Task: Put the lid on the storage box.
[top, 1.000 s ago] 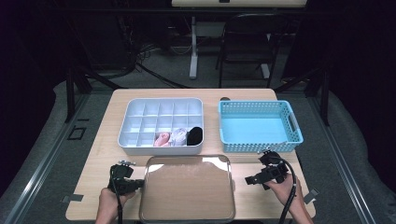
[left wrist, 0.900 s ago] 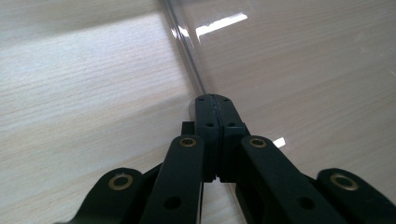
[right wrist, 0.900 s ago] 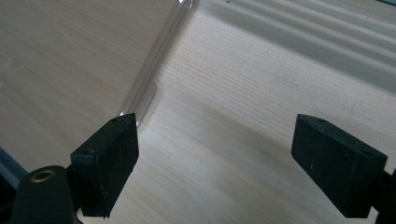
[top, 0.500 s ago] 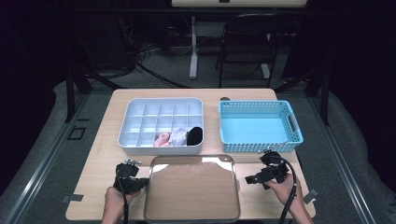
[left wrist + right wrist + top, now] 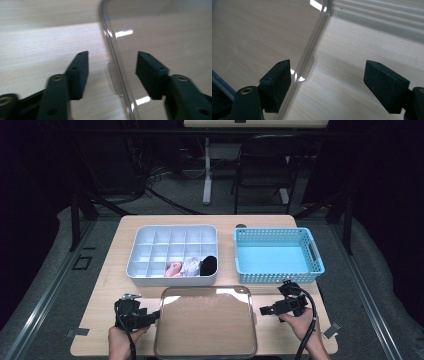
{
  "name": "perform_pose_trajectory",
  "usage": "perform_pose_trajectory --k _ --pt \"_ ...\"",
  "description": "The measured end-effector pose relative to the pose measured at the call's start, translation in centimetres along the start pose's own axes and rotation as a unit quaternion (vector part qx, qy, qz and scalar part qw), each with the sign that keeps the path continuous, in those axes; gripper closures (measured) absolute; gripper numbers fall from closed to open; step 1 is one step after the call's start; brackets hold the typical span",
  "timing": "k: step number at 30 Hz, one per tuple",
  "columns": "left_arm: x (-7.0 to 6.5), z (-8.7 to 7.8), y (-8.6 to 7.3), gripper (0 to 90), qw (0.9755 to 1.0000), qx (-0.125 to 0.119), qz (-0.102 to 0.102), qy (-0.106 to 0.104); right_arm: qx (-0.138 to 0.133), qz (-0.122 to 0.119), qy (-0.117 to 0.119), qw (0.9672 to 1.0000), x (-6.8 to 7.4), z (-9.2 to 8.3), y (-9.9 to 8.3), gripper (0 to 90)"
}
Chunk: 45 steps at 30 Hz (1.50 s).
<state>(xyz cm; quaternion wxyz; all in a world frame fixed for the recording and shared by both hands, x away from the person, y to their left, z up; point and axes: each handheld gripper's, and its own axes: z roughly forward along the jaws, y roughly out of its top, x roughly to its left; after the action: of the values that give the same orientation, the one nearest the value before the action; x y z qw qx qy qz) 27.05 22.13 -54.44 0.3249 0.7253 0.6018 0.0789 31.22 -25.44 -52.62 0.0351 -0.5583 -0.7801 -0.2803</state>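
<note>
Both claws are flanking the clear lid (image 5: 205, 327) lying flat on the desk (image 5: 105, 275): left claw (image 5: 156, 315) has just been opening, released, astride its edge tab; right claw (image 5: 263, 310) has been closing slightly, unclenched, likely lining up a two-sided lift.

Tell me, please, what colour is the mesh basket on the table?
Light blue basket, clearest in the high view.
</note>
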Motion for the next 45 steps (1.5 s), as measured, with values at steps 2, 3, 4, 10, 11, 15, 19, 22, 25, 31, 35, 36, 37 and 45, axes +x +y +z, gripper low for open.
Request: perform_pose_trajectory --k 2,3,4,10,11,15,19,22,25,31,35,36,37,45 --pt "0.1 -0.4 -0.4 33.9 0.9998 -0.016 -0.012 -0.001 0.001 0.004 -0.008 1.0 0.6 -0.1 -0.4 25.6" --pt "0.1 -0.5 -0.6 32.8 0.9994 -0.024 -0.022 -0.009 -0.002 0.005 -0.006 1.0 0.7 -0.2 -0.6 26.5" --pt "0.2 -0.5 -0.8 29.7 0.9993 -0.024 -0.025 -0.016 -0.003 0.009 -0.004 0.9999 1.0 -0.3 -0.8 28.6" --pt "0.0 -0.1 -2.0 18.9 0.9972 -0.028 -0.065 -0.024 -0.009 0.027 -0.011 0.9995 2.1 0.5 -1.7 35.1" --pt "0.0 0.0 -2.2 15.9 0.9962 -0.025 -0.077 -0.031 -0.007 0.027 -0.009 0.9996 2.3 0.8 -1.7 35.7" --pt "-0.2 -0.3 -3.0 15.1 0.9927 -0.044 -0.108 -0.03 -0.002 0.031 -0.006 0.9995 2.6 1.5 -1.9 39.6" --pt "-0.1 -0.4 -3.5 16.0 0.9884 -0.051 -0.138 -0.037 0.016 0.024 -0.009 0.9995 2.7 2.3 -2.1 41.4" --pt "-0.2 0.3 -4.1 18.8 0.9832 -0.049 -0.167 -0.055 0.019 0.029 -0.01 0.9993 2.4 2.7 -2.1 42.3" --pt "-0.5 0.5 -4.6 24.3 0.9813 -0.049 -0.176 -0.06 0.017 0.034 -0.009 0.9993 2.3 3.1 -2.2 43.6" --pt "-1.2 1.1 -4.7 32.6 0.9772 -0.069 -0.191 -0.062 0.015 0.037 -0.009 0.9991 2.4 3.4 -2.1 46.7" --pt "-1.4 1.4 -5.2 40.2 0.9753 -0.084 -0.193 -0.067 0.012 0.047 -0.005 0.9988 1.6 3.1 -2.0 48.7" --pt "-1.4 1.4 -5.3 41.7 0.9752 -0.087 -0.193 -0.066 0.008 0.053 -0.005 0.9986 1.4 3.1 -2.0 49.2" --pt "-1.5 1.5 -5.4 42.1 0.9735 -0.092 -0.199 -0.065 0.01 0.053 -0.003 0.9985 1.3 3.1 -2.0 49.5" --pt "-0.8 1.5 -5.9 51.2 0.9669 -0.107 -0.217 -0.082 0.002 0.049 0.01 0.9988 1.7 3.7 -1.8 56.0"
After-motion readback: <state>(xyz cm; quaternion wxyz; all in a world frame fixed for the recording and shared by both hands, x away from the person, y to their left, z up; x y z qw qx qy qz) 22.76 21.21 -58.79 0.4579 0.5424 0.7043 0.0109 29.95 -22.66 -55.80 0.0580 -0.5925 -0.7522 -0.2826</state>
